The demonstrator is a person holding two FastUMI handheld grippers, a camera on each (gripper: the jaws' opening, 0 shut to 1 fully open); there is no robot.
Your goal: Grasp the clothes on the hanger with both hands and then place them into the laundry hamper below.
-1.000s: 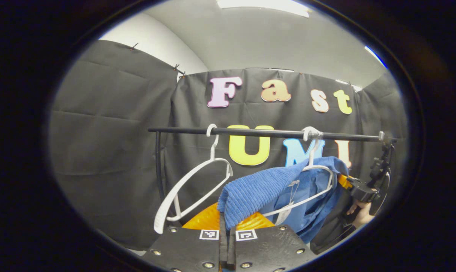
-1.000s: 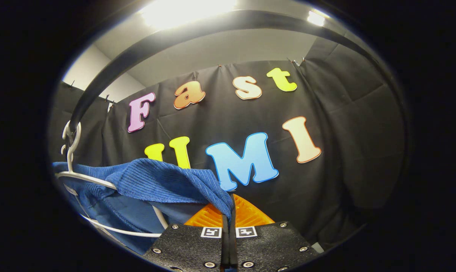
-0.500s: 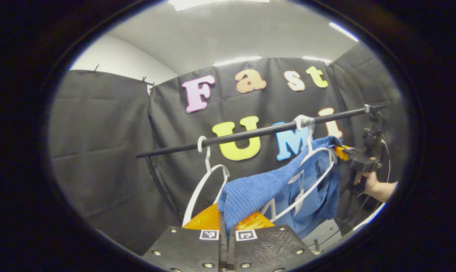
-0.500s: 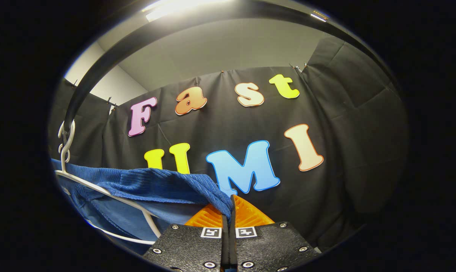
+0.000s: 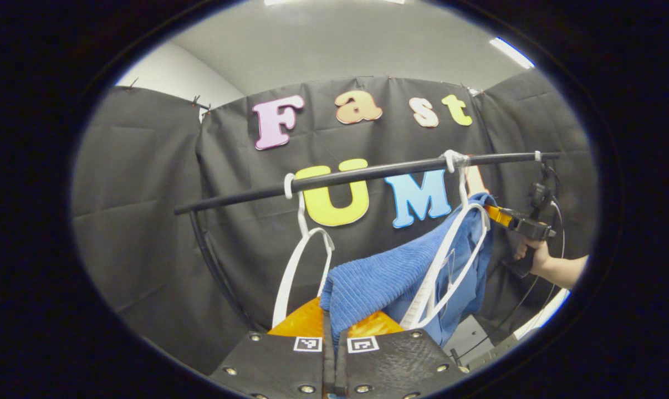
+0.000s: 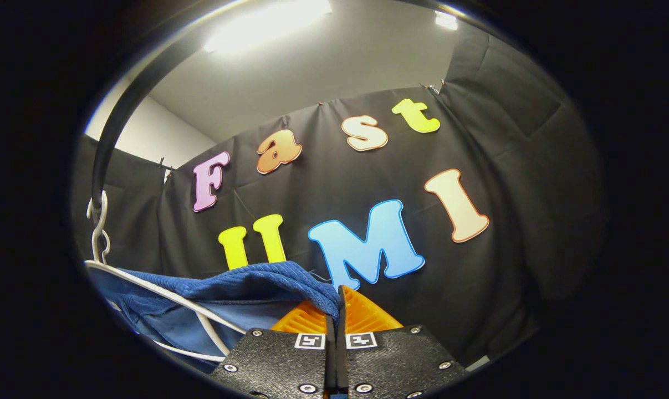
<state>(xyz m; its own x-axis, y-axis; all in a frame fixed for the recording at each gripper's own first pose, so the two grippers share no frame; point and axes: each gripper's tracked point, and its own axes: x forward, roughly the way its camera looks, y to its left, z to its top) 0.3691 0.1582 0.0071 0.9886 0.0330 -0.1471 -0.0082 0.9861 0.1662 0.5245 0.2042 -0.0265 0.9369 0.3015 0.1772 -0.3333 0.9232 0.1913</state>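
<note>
A blue ribbed garment (image 5: pixel 389 277) hangs over a white hanger (image 5: pixel 450 249) on the black rail (image 5: pixel 367 174). My left gripper (image 5: pixel 334 327) is shut on one corner of the cloth, low in the left gripper view. Farther off in that view, the right gripper (image 5: pixel 498 215), held by a hand (image 5: pixel 534 255), pinches the garment's far edge by the hanger. In the right gripper view the right gripper (image 6: pixel 335 310) is shut on the blue garment (image 6: pixel 245 288), with the white hanger (image 6: pixel 146 282) and its hook (image 6: pixel 97 221) at the left under the rail (image 6: pixel 107 138).
A second, bare white hanger (image 5: pixel 304 249) hangs on the rail left of the garment. The rail's upright post (image 5: pixel 212 260) curves down at the left. Cables (image 5: pixel 534 293) hang at the right, near a pale floor patch (image 5: pixel 473 338).
The left gripper view has shifted; the rail now sits higher and more level. The garment's hanger has turned more edge-on. In the right gripper view the cloth sits lower and the hanger is flatter.
</note>
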